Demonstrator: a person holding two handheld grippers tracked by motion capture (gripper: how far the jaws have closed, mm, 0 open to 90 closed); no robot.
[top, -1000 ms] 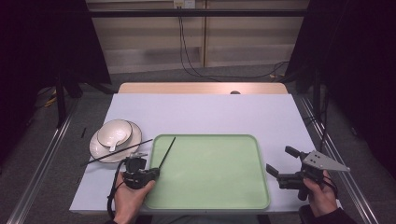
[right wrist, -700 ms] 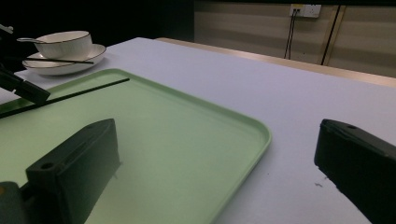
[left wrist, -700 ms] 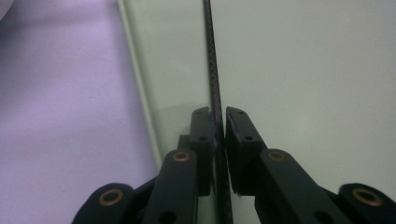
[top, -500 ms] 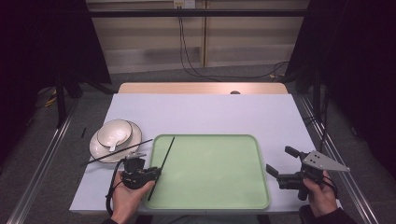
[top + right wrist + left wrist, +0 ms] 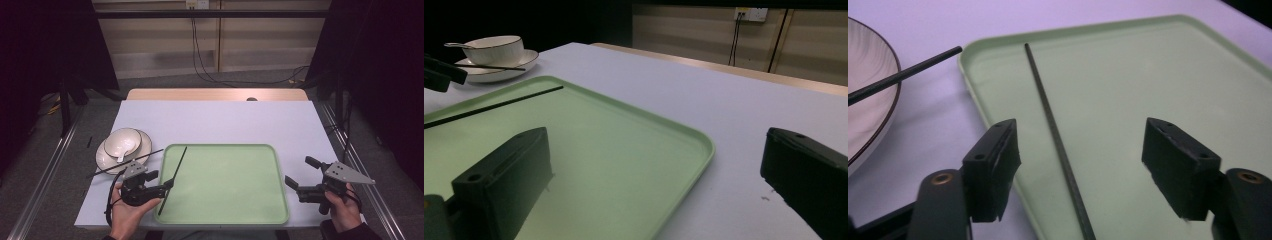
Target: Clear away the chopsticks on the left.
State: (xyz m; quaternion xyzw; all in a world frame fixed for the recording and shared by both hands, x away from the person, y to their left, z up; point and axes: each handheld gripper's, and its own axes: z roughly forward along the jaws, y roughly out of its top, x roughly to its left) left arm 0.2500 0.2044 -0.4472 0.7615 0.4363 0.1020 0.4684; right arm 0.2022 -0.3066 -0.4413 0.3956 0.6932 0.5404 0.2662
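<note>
A black chopstick point(image 5: 178, 161) lies along the left side of the green tray point(image 5: 225, 190), its near end over the tray's front rim. My left gripper point(image 5: 162, 181) is over the tray's left edge and its jaws have just been opening. In the left gripper view the chopstick point(image 5: 1048, 110) runs on the tray point(image 5: 1148, 75) between the spread jaws of the left gripper point(image 5: 1083, 150), and neither pad touches it. My right gripper point(image 5: 301, 172) stands open and empty off the tray's right edge. The right gripper point(image 5: 659, 165) looks across the tray point(image 5: 599, 140) at the chopstick point(image 5: 499, 106).
A second chopstick point(image 5: 150, 154) rests across a white plate point(image 5: 102, 159) left of the tray, its tip point(image 5: 903, 74) near the tray's corner. A white bowl point(image 5: 122, 141) with a spoon point(image 5: 456, 45) sits on that plate. The white table point(image 5: 225, 122) stretches behind the tray.
The left gripper's jaws have opened and let go of the chopstick, which stays lying on the tray. The left hand has drawn back slightly. The right gripper has not moved.
</note>
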